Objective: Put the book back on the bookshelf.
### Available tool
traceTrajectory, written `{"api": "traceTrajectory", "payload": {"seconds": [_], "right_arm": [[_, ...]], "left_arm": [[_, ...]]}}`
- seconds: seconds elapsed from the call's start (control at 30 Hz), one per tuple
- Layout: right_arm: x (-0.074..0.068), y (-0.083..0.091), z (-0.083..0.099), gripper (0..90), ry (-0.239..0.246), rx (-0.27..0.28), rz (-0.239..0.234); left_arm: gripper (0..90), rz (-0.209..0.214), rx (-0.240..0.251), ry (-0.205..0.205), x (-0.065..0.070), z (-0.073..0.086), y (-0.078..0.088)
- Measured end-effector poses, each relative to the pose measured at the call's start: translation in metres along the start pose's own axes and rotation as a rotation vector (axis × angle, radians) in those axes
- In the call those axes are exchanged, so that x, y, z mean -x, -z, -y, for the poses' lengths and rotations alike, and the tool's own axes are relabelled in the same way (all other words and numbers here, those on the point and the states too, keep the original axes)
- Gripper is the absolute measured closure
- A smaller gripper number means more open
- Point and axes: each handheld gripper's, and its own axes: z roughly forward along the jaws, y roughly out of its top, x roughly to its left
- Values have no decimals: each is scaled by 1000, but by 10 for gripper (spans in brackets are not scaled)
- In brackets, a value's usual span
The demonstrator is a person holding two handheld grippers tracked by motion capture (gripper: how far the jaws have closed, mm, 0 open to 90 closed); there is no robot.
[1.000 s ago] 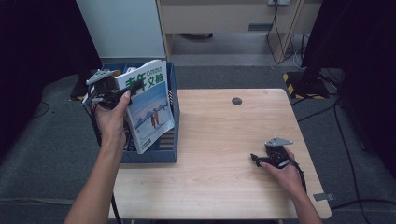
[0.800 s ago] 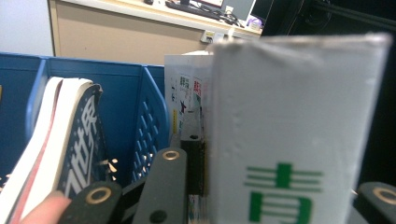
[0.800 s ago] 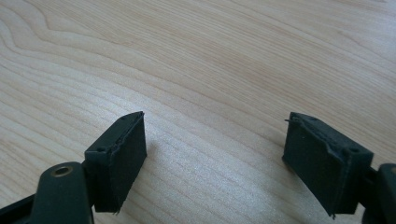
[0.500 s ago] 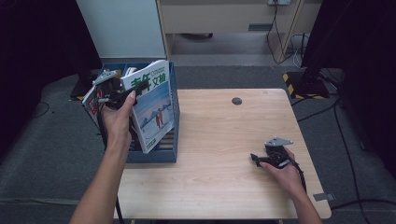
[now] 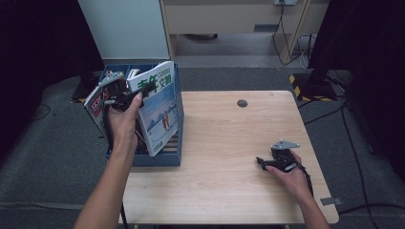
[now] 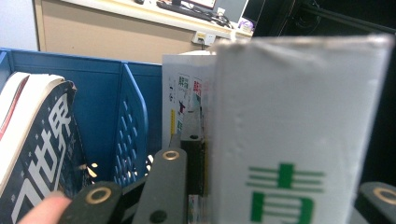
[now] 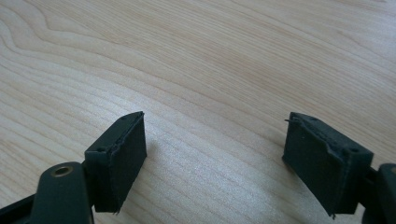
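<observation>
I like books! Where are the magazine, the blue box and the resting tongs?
magazine (image 5: 160, 112), high view, snowy cover
blue box (image 5: 157, 160), high view, front wall
right tongs (image 5: 261, 162), high view, between its tips

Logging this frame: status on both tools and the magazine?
Left tool shut on the magazine, held upright over the blue file box. Right tool open, idle on the table. Dark magazine stands alongside in the box.
</observation>
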Motion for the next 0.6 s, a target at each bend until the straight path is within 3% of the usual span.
{"api": "traceTrajectory", "payload": {"seconds": [0.6], "right_arm": [[0, 0, 0, 212, 0, -1, -1]], "left_arm": [[732, -2, 21, -6, 0, 2, -3]]}}
